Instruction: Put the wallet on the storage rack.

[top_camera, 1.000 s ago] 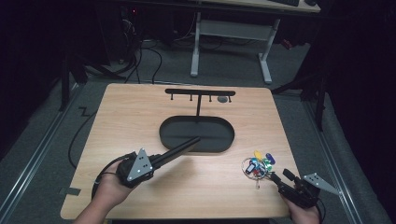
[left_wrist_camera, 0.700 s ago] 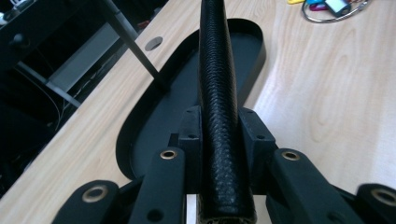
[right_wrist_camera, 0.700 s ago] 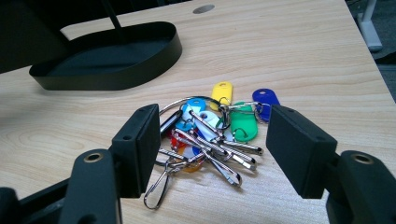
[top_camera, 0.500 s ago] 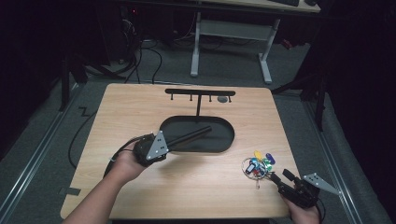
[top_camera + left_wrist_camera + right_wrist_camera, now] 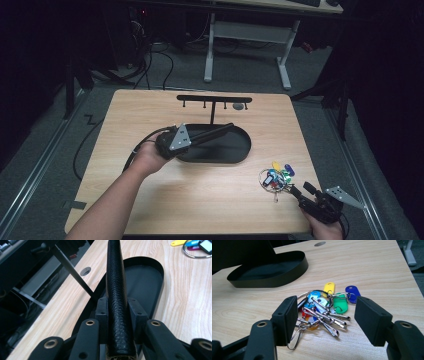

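My left gripper (image 5: 194, 138) is shut on a long black rod with a pebbled skin (image 5: 212, 132), held near its end. In the left gripper view the rod (image 5: 115, 277) runs straight out between the jaws (image 5: 117, 308), over the black oval tray (image 5: 155, 277). From above, the rod's far tip lies over the tray (image 5: 241, 152), close to the post of the hook rack (image 5: 214, 99). A bunch of keys with coloured tags (image 5: 275, 176) lies at the front right. My right gripper (image 5: 300, 190) stands open just short of it; the keys (image 5: 324, 310) lie beyond its pads (image 5: 328, 316), untouched.
The black T-shaped hook rack stands behind the tray, its post (image 5: 72, 270) slanting past the rod. A round hole (image 5: 239, 106) is cut in the tabletop near the back edge. Bare wood spreads across the front left of the table (image 5: 150, 200).
My left hand has carried the rod away from the front left, up and to the right, so it now reaches over the tray. The right gripper and the keys have stayed put.
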`<state>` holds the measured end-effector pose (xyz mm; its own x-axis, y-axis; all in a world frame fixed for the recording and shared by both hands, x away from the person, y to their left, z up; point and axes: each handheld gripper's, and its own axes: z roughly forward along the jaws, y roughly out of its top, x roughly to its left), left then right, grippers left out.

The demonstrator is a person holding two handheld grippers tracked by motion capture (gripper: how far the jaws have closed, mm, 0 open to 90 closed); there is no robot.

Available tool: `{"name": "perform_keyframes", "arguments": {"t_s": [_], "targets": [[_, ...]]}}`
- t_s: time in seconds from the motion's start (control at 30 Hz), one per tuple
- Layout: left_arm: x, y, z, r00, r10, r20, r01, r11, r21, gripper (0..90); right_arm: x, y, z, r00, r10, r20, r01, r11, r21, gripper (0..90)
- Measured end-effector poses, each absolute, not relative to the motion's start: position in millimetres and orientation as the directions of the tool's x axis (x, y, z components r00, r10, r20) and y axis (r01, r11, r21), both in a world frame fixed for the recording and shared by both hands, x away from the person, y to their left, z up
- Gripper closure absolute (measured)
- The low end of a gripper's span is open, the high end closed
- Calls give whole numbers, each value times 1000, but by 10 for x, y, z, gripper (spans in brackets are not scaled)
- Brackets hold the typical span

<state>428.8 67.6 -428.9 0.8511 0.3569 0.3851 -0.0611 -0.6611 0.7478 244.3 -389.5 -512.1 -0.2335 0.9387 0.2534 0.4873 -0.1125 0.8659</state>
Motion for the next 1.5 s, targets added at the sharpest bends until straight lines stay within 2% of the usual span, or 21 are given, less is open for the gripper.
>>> {"name": "perform_keyframes", "arguments": {"t_s": [0.27,0.6,0.87,1.17,1.3,1.5], "targets": [[4436,581,-4434,851,362,381,-51,-665,745,743,2442,-3894,-5128,-238,937,256,490,-112,864,358],[4565,336,-4623,868,300,394,-100,-672,733,742,2434,-3906,-5144,-234,936,264,494,-120,861,358],[4605,335,-4683,883,280,378,-99,-674,732,735,2428,-3905,-5156,-233,933,273,498,-127,858,358],[4506,358,-4740,909,262,324,-50,-703,710,699,2431,-3889,-5155,-240,932,271,500,-121,858,358],[4420,445,-4810,912,281,299,-29,-682,731,679,2442,-3880,-5159,-242,932,269,503,-116,856,358],[4304,528,-4865,908,283,310,-39,-678,734,672,2454,-3865,-5168,-241,933,267,509,-112,853,358]]}}
